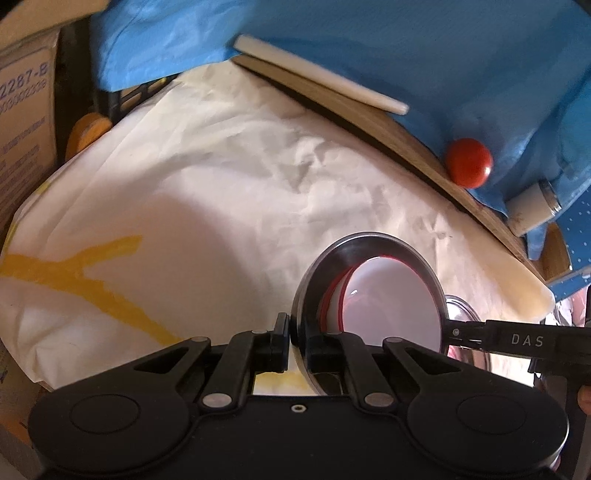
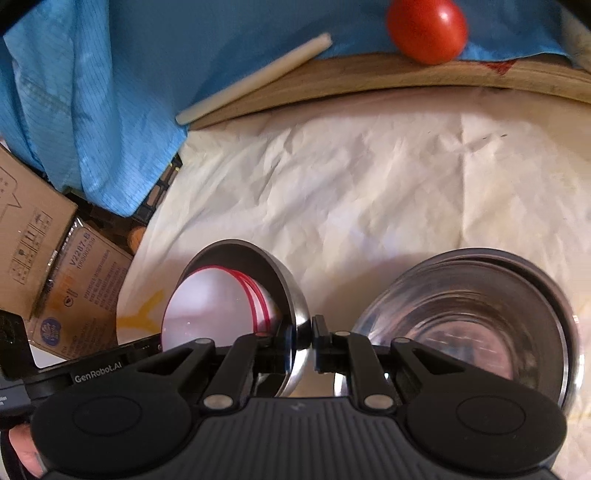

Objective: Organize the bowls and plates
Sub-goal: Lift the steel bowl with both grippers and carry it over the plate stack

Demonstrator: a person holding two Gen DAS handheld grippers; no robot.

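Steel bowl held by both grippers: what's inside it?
Inside the steel bowl sits a white plate with red rim lines, tilted on edge. Whatever lies behind the plate, deeper in, is hidden.

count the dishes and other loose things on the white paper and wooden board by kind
Tilted steel bowl clamped on its rim by both grippers: 1
White red-rimmed dishes nested inside it: 2, going by the red rims
Upright steel bowls stacked: at least 2
Red tomato: 1
White stick: 1
Total: 7

Two steel bowls (image 2: pixel 255 273) (image 2: pixel 480 321), perhaps three (nested), one tomato (image 2: pixel 426 29).
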